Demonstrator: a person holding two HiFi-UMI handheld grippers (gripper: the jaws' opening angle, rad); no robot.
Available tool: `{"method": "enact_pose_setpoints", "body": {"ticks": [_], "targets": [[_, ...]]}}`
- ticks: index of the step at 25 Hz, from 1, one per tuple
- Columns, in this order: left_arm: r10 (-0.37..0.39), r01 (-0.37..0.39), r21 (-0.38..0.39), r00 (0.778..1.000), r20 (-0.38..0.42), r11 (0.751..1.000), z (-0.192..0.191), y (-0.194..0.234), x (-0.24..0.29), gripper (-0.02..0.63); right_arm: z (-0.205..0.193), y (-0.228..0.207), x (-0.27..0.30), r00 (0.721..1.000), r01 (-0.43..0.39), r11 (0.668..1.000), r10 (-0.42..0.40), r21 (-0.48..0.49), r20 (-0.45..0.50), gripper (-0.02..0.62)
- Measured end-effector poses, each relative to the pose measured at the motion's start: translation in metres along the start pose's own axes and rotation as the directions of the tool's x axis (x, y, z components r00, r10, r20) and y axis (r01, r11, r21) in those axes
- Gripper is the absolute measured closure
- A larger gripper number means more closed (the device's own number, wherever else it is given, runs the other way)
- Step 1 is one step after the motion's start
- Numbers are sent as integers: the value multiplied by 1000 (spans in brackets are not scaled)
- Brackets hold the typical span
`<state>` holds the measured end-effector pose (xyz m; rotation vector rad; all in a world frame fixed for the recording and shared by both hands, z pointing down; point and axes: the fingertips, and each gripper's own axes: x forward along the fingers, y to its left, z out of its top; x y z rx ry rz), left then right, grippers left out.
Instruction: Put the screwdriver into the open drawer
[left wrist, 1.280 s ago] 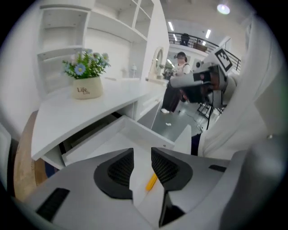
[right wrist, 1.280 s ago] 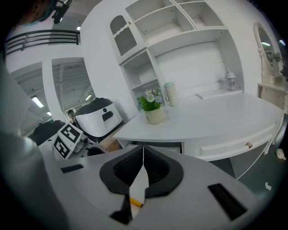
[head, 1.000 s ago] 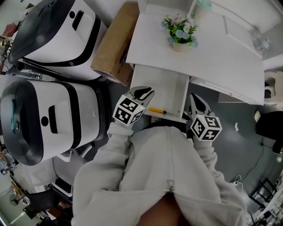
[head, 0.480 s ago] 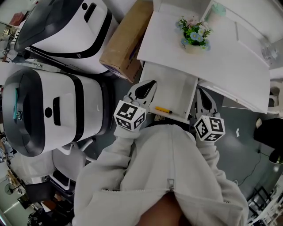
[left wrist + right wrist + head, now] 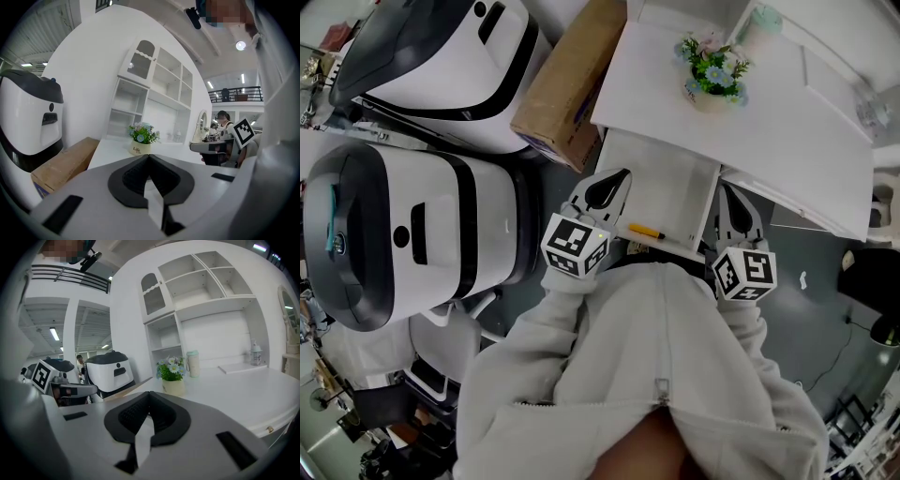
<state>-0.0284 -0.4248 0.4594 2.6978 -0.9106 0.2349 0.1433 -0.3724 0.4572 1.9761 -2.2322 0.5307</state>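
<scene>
The yellow-handled screwdriver (image 5: 645, 231) lies inside the open white drawer (image 5: 666, 192), close to its front wall. My left gripper (image 5: 619, 178) hangs over the drawer's left edge, its jaws shut and empty; in the left gripper view (image 5: 149, 156) the pads meet with nothing between them. My right gripper (image 5: 730, 194) hovers by the drawer's right side, apart from the screwdriver. In the right gripper view (image 5: 150, 393) it too is shut on nothing. Both point nearly level towards the desk.
The white desk top (image 5: 787, 131) carries a flower pot (image 5: 710, 80) above the drawer. A cardboard box (image 5: 567, 89) and two large white-and-black machines (image 5: 403, 234) stand to the left. My grey-sleeved arms fill the foreground. Dark floor lies to the right.
The left gripper's jaws have closed, and both grippers have risen a little beside the drawer. The screwdriver stays where it lay in the drawer. Over the last half second nothing moves.
</scene>
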Motion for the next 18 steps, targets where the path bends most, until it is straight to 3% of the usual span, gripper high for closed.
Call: {"method": "enact_pose_setpoints", "body": {"ticks": [18], "targets": [[-57, 57, 29, 998, -5, 998, -1, -18, 14, 591, -3, -1, -9, 1000, -4, 1000, 4, 7, 6, 564]]}}
